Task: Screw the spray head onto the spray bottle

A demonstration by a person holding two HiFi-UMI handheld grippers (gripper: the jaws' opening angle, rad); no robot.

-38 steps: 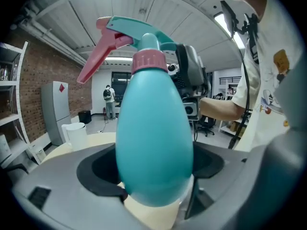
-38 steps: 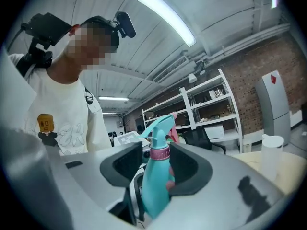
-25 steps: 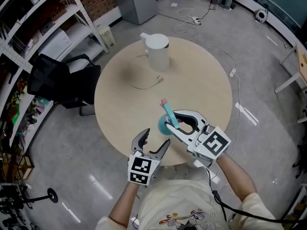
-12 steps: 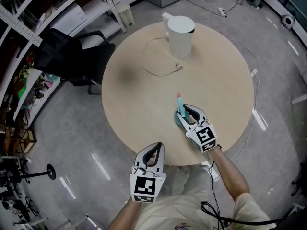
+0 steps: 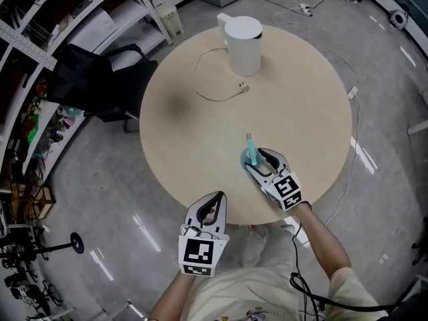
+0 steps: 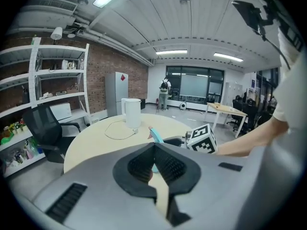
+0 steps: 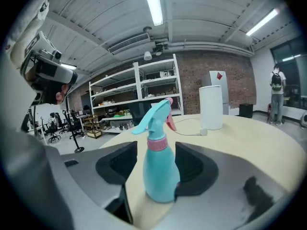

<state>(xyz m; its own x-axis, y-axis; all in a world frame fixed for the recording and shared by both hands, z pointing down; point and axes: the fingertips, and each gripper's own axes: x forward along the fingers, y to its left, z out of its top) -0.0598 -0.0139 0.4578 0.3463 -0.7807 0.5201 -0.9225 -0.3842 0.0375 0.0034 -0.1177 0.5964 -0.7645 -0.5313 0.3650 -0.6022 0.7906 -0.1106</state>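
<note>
A teal spray bottle (image 5: 250, 158) with its teal spray head (image 7: 156, 116), pink collar and pink nozzle stands upright on the round wooden table (image 5: 200, 132), near the front right. My right gripper (image 5: 257, 161) reaches around it; its jaws have just been opening and stand wide, with a gap on the left side of the bottle (image 7: 160, 171). My left gripper (image 5: 213, 200) hangs shut and empty at the table's near edge, apart from the bottle. In the left gripper view the spray head (image 6: 155, 133) shows just past the shut jaws.
A white kettle (image 5: 242, 35) stands at the far side of the table, its cable (image 5: 217, 95) trailing across the top. A black chair (image 5: 93, 85) and metal shelves (image 5: 40, 32) are to the left. Cables lie on the floor on the right.
The right gripper came down with the bottle until it stood on the table, then its jaws spread wider. The left gripper's jaws closed and it drew back to the table's near edge.
</note>
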